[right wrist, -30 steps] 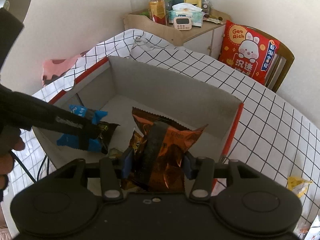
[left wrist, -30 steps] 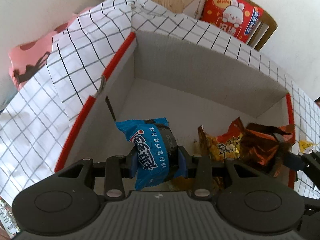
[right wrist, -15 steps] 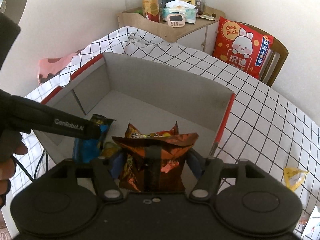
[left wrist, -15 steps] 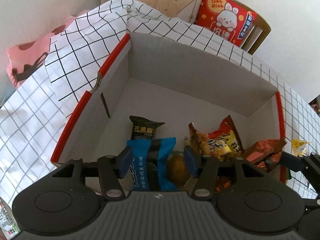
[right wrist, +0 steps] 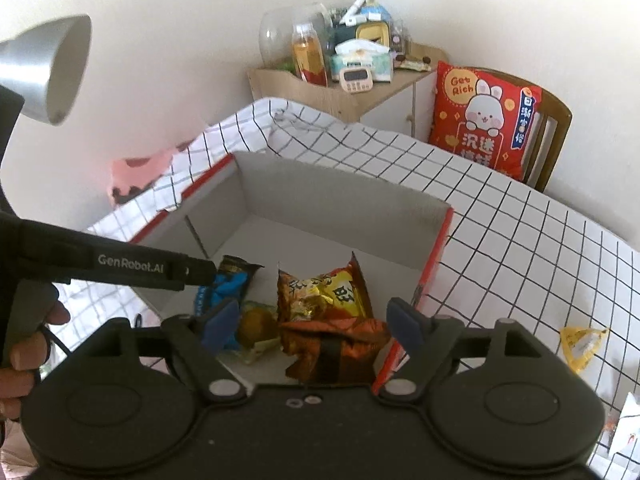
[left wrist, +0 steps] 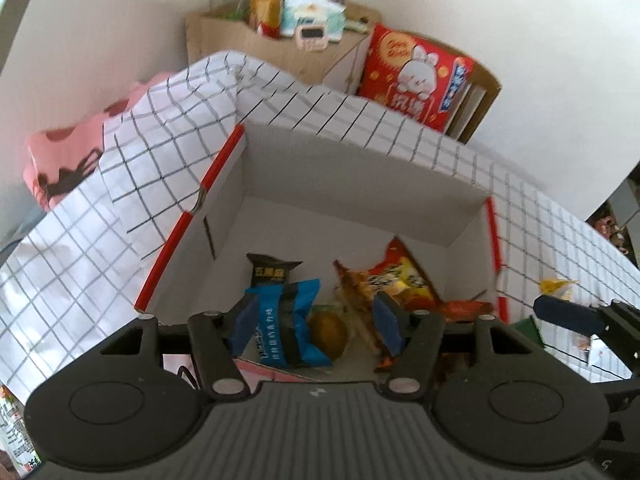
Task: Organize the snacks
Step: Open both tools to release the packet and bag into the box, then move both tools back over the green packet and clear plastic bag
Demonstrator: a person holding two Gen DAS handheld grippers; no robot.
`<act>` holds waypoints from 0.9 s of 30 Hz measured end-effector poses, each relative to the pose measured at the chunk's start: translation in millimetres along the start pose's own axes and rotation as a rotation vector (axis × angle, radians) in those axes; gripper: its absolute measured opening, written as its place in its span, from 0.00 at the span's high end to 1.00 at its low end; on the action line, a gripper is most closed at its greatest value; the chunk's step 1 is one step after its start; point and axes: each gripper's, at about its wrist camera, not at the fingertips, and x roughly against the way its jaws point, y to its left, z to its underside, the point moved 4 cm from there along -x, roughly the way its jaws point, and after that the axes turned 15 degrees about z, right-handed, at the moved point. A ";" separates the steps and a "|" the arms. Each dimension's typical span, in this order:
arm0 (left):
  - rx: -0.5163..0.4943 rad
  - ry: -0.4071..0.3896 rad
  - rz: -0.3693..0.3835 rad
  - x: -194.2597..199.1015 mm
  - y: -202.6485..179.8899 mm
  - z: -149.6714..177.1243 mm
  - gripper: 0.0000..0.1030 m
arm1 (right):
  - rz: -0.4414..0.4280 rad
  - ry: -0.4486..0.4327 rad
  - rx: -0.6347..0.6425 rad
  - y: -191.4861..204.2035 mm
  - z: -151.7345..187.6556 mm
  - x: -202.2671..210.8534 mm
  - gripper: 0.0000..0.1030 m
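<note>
Inside the red-edged cardboard box (left wrist: 464, 212) on the counter (right wrist: 520, 240) lie the blue snack pack (left wrist: 286, 328) and orange snack bag (right wrist: 332, 344); left gripper (left wrist: 316, 322) and right gripper (right wrist: 310, 326) jaws have just been opening, nothing gripped.

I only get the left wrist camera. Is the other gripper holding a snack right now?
Observer: No. The right gripper is open. Its jaws have just been opening, and the crinkly orange packet lies loose between them in the box.
Child: What's behind my gripper?
Observer: A hand wrapped around the handle of the left gripper. Its jaws have also just been opening, with the blue packet lying between them.
Child: Anything above that hand?
Observer: A silver lamp shade, up by the wall.
</note>
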 end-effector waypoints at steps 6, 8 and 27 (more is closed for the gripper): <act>-0.053 -0.054 0.043 19.7 -30.5 5.8 0.36 | -0.011 -0.027 -0.056 -23.0 9.4 28.0 0.19; -0.079 -0.069 0.054 24.3 -43.9 9.5 0.35 | -0.003 -0.042 -0.067 -31.9 13.8 37.3 0.18; -0.226 -0.018 0.217 -8.3 -157.2 63.3 0.28 | 0.147 -0.050 -0.208 -142.1 80.7 89.3 0.11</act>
